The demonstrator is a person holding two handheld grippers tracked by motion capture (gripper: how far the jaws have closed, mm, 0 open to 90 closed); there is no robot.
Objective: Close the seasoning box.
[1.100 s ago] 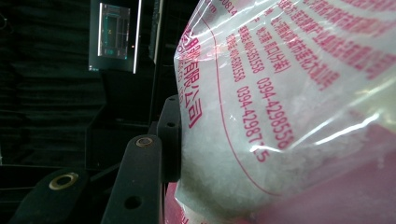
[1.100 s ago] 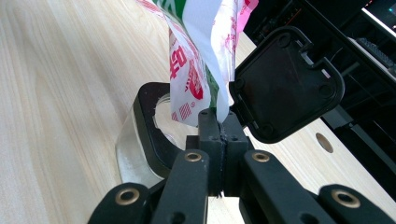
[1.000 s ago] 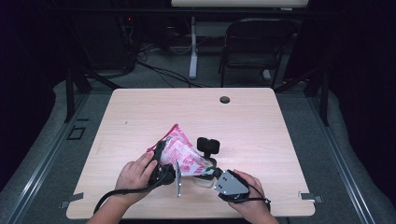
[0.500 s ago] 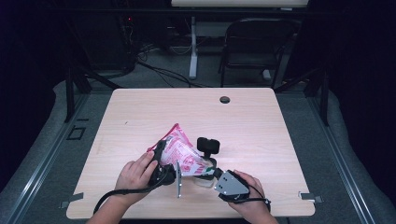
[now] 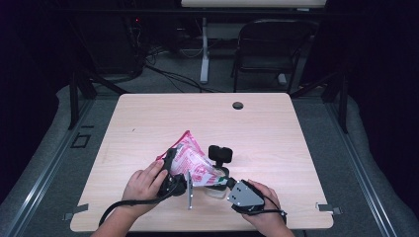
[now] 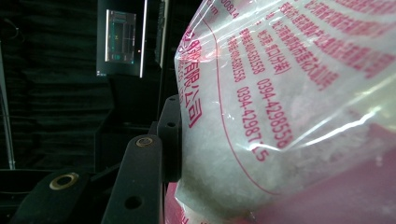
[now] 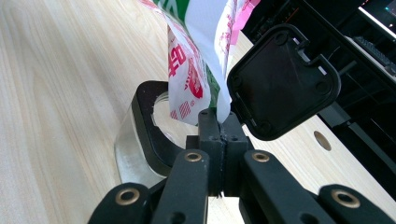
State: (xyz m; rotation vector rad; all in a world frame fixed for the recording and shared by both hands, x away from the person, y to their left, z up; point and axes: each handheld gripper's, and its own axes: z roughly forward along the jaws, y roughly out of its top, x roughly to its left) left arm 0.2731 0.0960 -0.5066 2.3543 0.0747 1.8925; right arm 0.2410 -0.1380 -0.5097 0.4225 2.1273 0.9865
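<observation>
One pink printed bag (image 5: pixel 193 160) slants up-left, mouth tipped down-right over jar (image 5: pixel 216 190).

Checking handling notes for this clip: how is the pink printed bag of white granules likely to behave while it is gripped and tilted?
The bag looks floppy: its thin film creases and bulges beside the left gripper. It probably sags under loose white granules that shift as it tilts. The glossy film may be slippery, though the right gripper is shut on its corner over a clear jar.
</observation>
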